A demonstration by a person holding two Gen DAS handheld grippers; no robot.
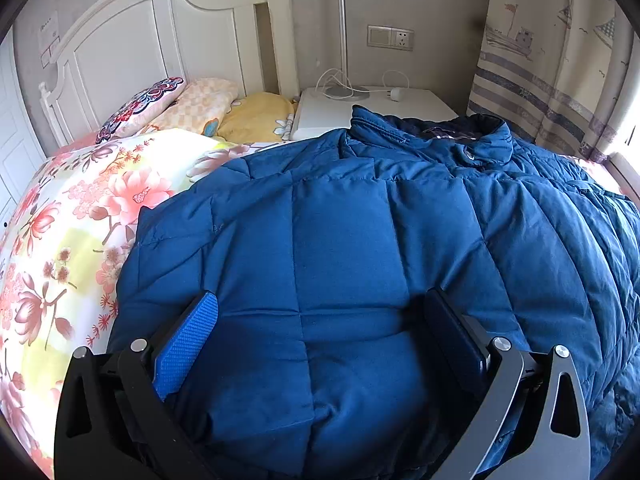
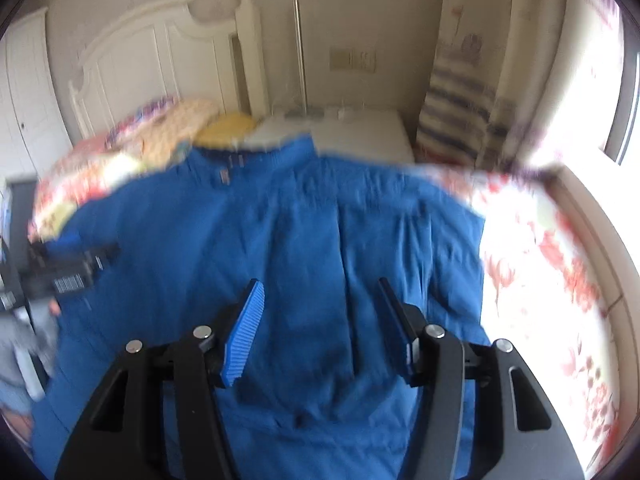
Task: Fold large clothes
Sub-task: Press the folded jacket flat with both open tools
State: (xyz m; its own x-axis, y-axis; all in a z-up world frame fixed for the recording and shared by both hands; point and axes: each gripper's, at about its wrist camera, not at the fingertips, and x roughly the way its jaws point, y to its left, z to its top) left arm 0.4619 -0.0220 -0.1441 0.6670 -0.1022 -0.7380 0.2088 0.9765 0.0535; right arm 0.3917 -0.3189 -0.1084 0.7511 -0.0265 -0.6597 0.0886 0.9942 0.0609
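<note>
While you hold both tools over the blue quilted jacket, your left gripper stands wide open, pads clear of the fabric bulging between them. Your right gripper is parted about halfway, nothing pinched. The jacket lies spread on the floral bedspread, collar at the far end. Beyond the collar: pillows, white nightstand, headboard.
</note>
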